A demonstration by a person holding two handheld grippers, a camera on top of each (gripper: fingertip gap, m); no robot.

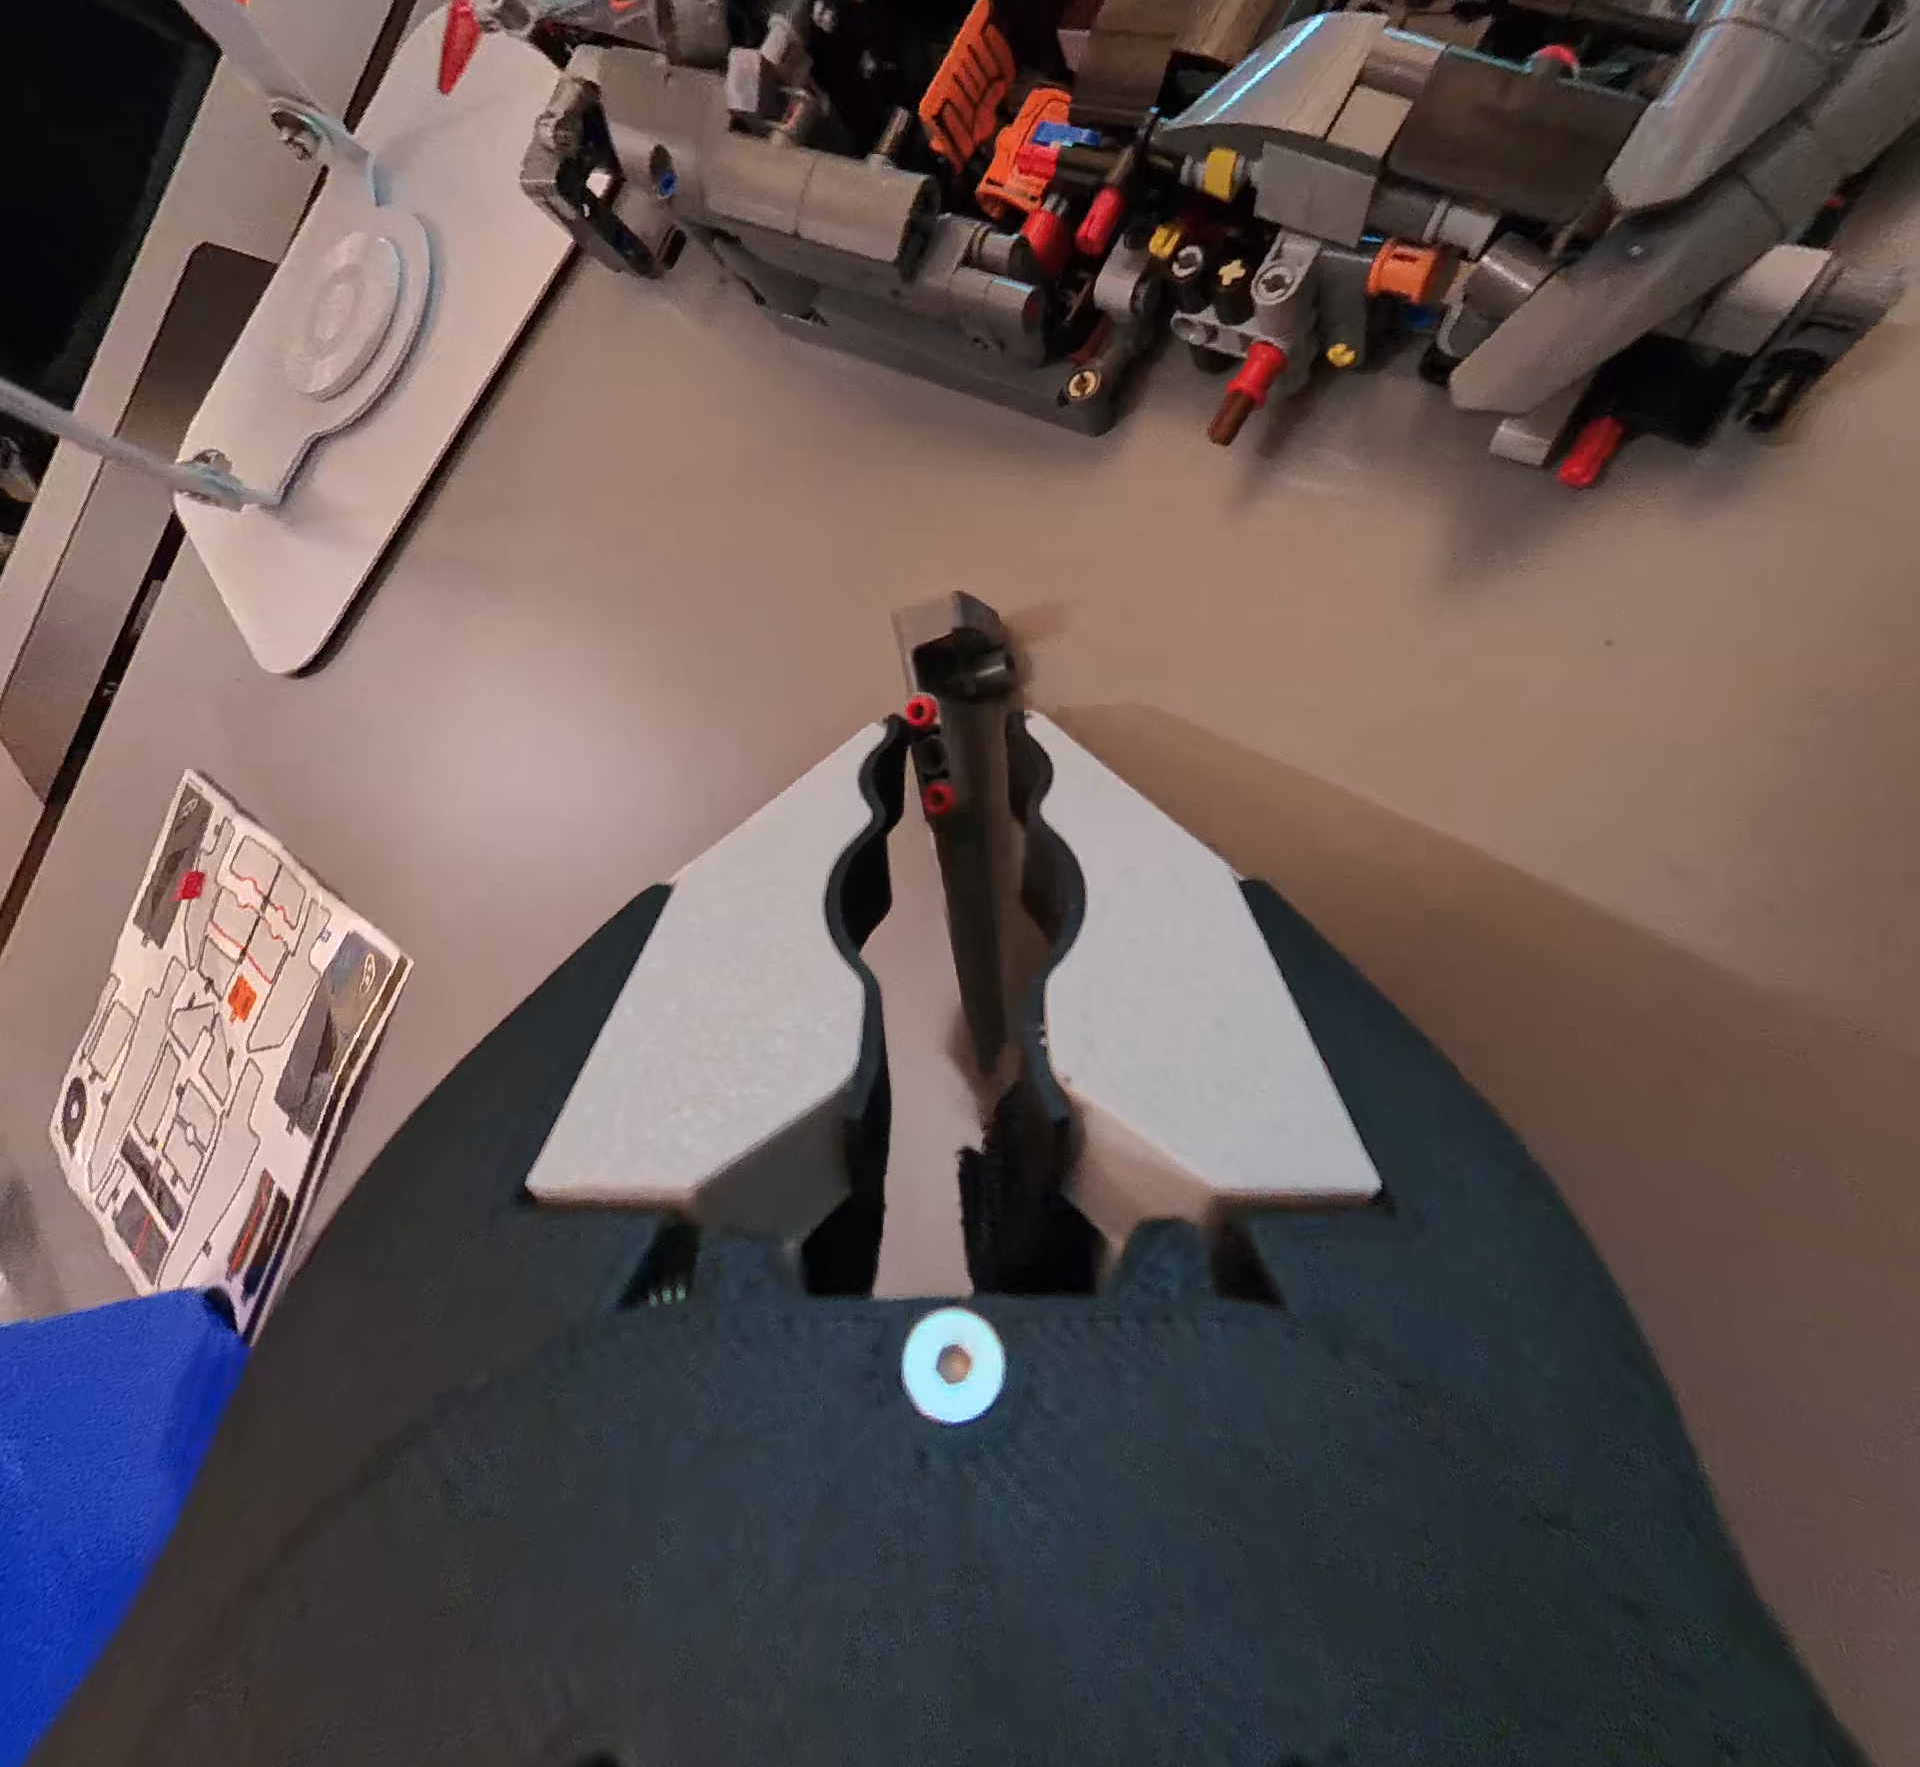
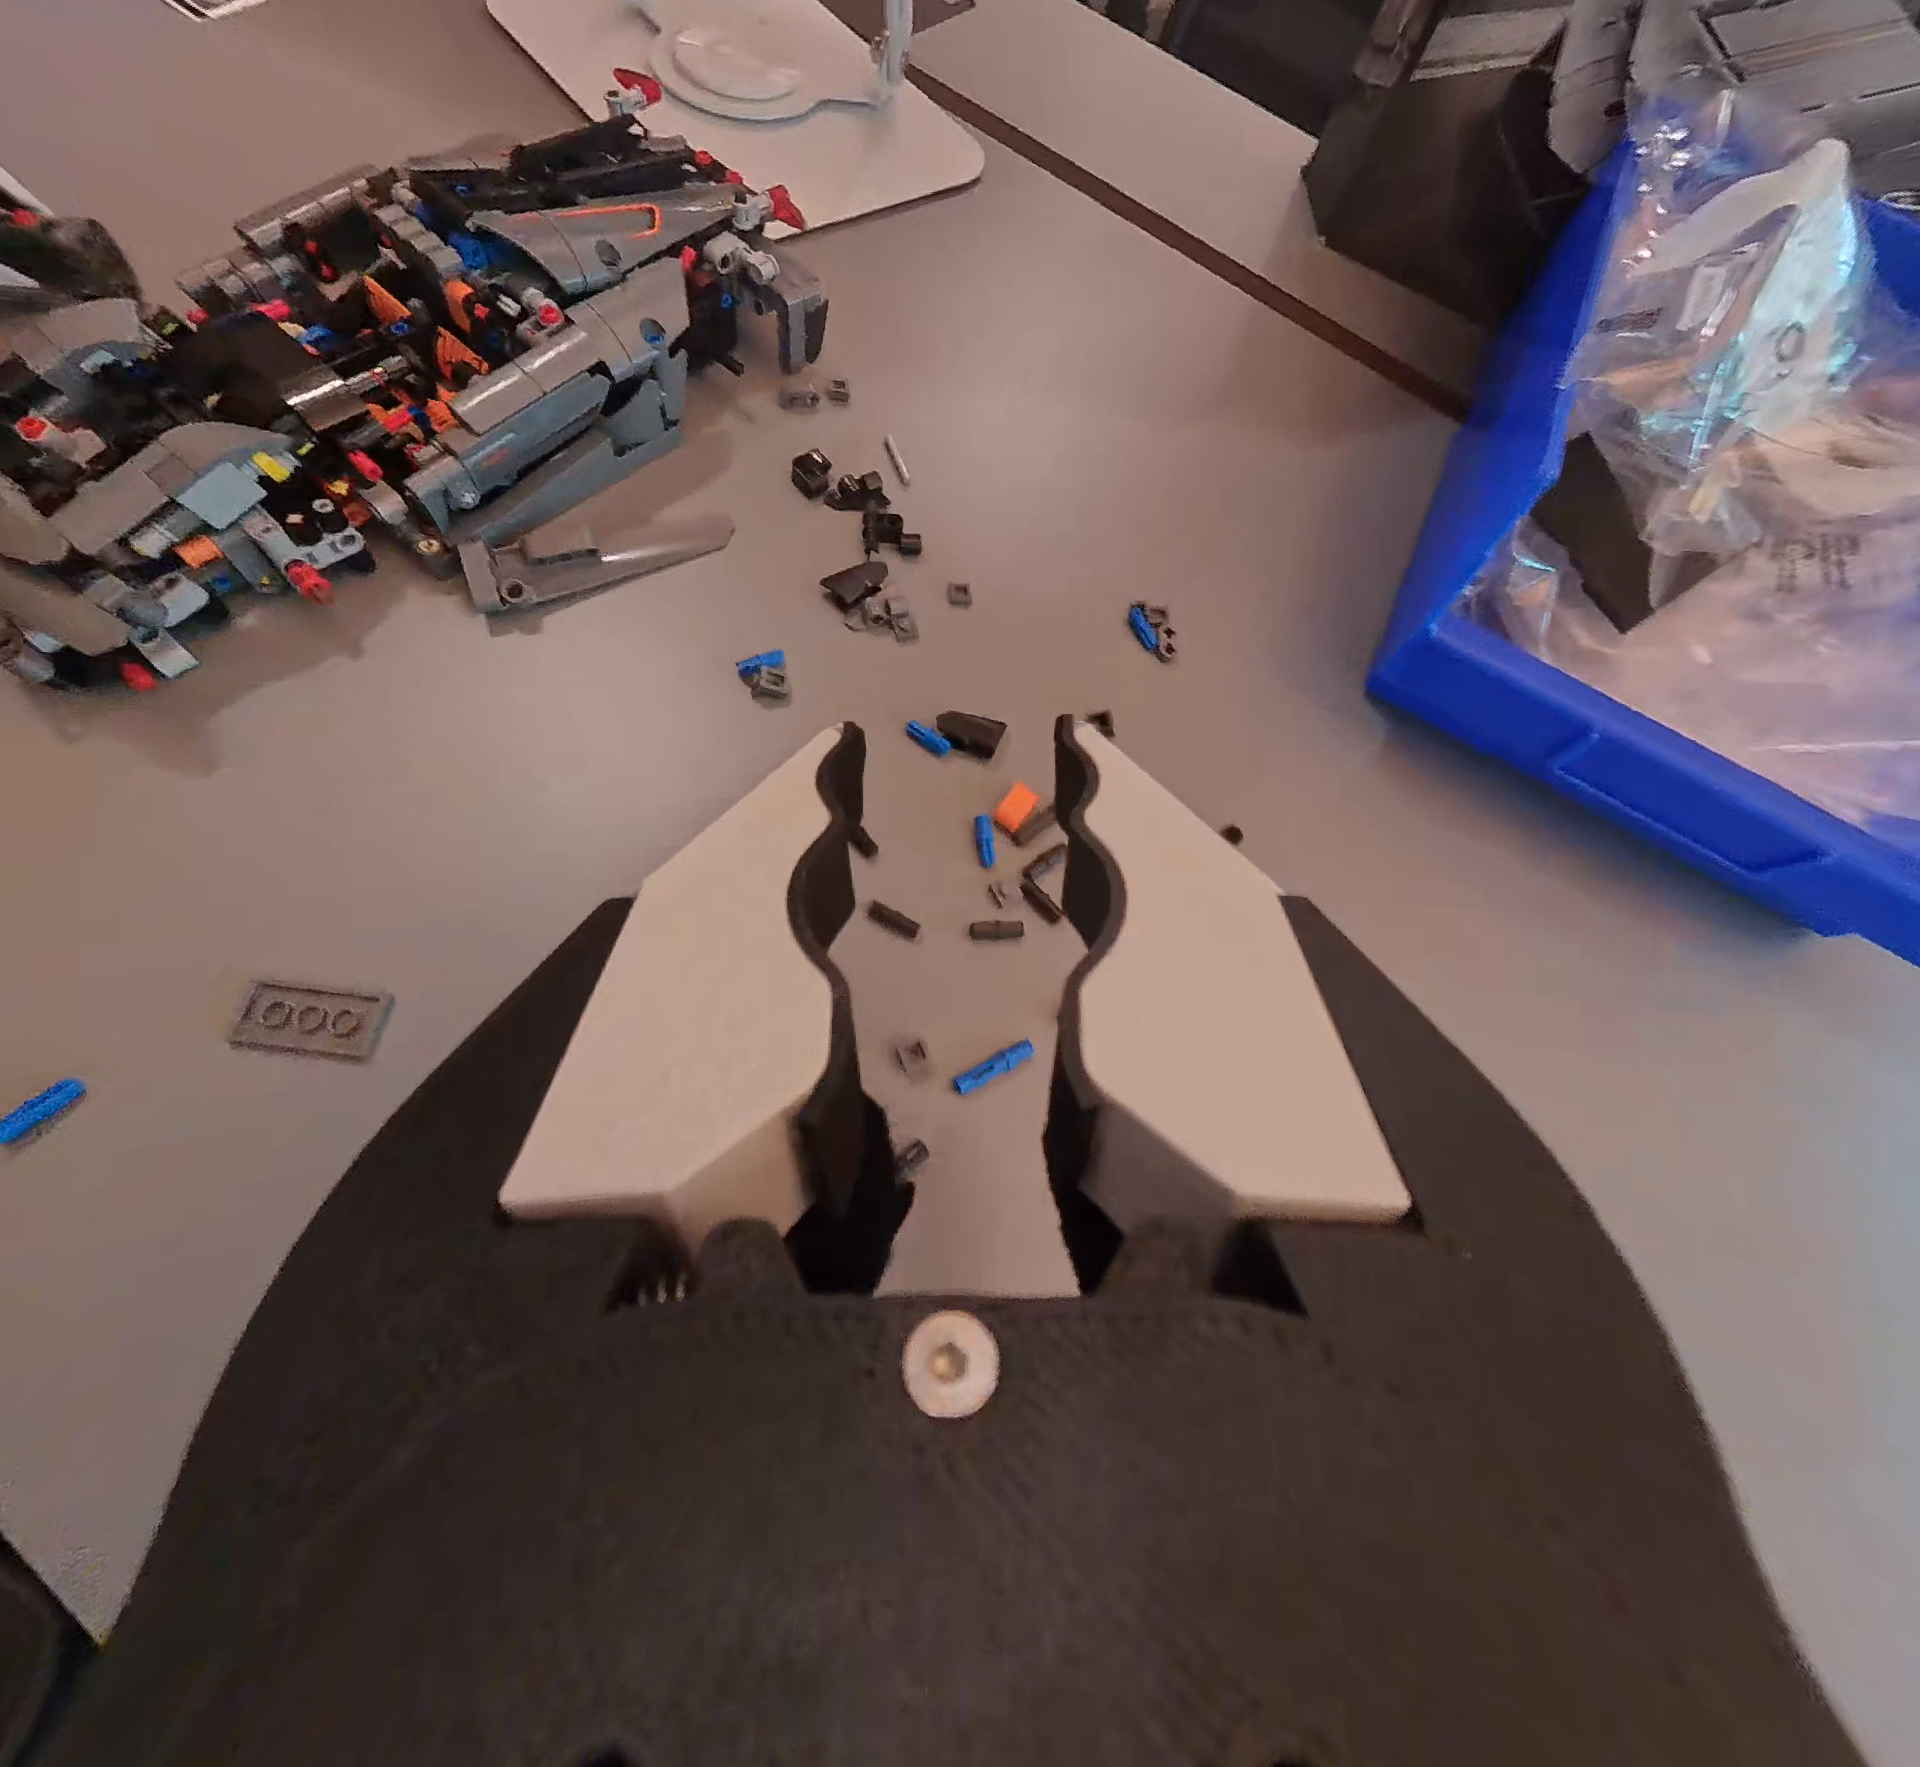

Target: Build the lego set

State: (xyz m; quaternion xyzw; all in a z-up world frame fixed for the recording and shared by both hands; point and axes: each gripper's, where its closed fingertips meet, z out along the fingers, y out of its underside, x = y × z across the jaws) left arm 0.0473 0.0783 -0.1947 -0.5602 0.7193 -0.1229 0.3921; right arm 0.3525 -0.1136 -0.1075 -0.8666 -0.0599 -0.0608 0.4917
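Note:
My left gripper (image 1: 961,730) is shut on a long dark lego piece (image 1: 966,844) with red pins and a grey end, held above the grey table. The large grey, black and orange lego model (image 1: 1195,148) stands beyond it, and also shows in the right wrist view (image 2: 416,387) at the left. My right gripper (image 2: 956,730) is open and empty, hovering over several small loose parts: blue pins (image 2: 992,1065), an orange piece (image 2: 1016,805) and black pieces (image 2: 971,732).
A white stand base (image 1: 343,346) sits left of the model, seen also in the right wrist view (image 2: 748,65). A sticker sheet (image 1: 208,1031) lies at the left. A blue bin (image 2: 1621,741) with plastic bags is at the right. A grey plate (image 2: 310,1019) lies at the left. The grey plate (image 2: 310,1019) lies some 15 centimetres from my right tips, 30 centimetres from my left tips.

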